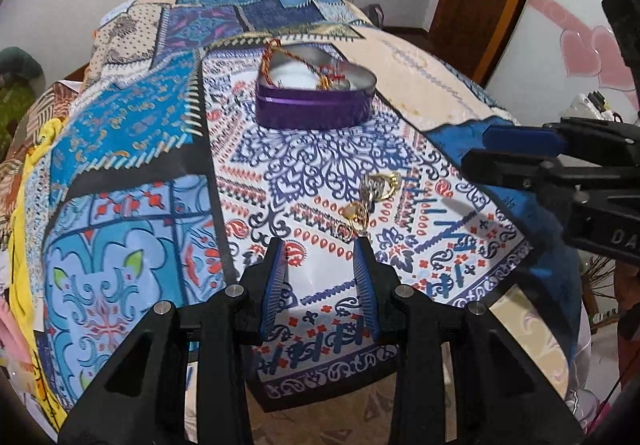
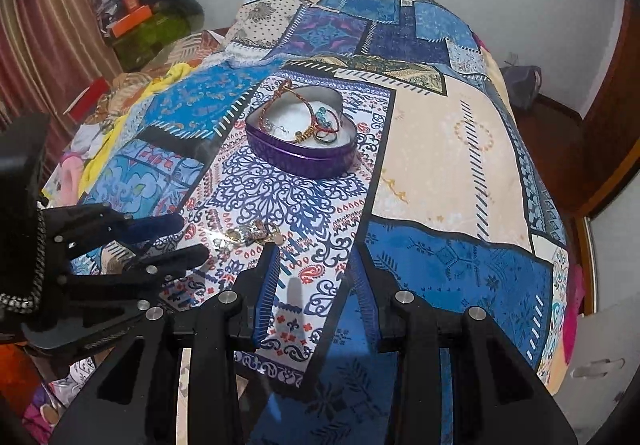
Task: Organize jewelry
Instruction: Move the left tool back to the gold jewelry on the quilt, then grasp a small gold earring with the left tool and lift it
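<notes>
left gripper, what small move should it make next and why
Probably ease the left gripper forward and slightly right, then close on the gold jewelry pieces. Its jaws are open and empty, the pieces lie loose on the patterned bedspread just beyond its right finger, and the purple heart tin farther ahead already holds bracelets.

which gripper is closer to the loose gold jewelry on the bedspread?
Left. The left gripper has its fingertips right at the gold jewelry; the right gripper hangs off to the side, apart.
</notes>
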The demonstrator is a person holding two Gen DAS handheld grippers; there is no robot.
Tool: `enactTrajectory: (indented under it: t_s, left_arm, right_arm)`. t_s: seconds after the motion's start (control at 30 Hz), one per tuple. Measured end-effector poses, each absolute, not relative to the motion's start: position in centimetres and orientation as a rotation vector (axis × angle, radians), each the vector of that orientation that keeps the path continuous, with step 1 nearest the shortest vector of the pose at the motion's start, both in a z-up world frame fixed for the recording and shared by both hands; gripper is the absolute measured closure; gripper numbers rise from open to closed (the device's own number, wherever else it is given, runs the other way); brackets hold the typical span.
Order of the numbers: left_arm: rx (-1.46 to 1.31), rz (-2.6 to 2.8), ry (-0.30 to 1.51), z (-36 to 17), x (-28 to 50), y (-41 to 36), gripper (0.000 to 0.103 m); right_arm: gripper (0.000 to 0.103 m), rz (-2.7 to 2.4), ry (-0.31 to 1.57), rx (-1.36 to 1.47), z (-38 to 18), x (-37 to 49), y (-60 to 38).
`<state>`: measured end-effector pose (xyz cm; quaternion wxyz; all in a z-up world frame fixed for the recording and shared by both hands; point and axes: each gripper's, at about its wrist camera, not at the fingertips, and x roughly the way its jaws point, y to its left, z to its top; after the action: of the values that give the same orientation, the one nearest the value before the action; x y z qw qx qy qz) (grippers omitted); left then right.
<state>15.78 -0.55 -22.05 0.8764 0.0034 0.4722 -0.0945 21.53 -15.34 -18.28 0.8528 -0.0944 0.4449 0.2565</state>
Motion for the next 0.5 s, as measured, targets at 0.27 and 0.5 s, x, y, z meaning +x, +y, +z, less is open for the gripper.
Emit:
enactTrajectory:
  t_s: [0.27, 0.5]
  left_arm:
    - [-0.017, -0.236, 0.973, -22.5, 16.4, -0.5, 0.069]
    - [0.005, -0.245, 0.947, -22.6, 16.8, -0.7, 0.079]
  right_arm:
    - [0.069, 0.550, 0.969, -0.179, -19.4, 21.9, -15.6]
    - [0.069, 0.556, 0.989, -0.174, -20.2, 22.3, -15.6]
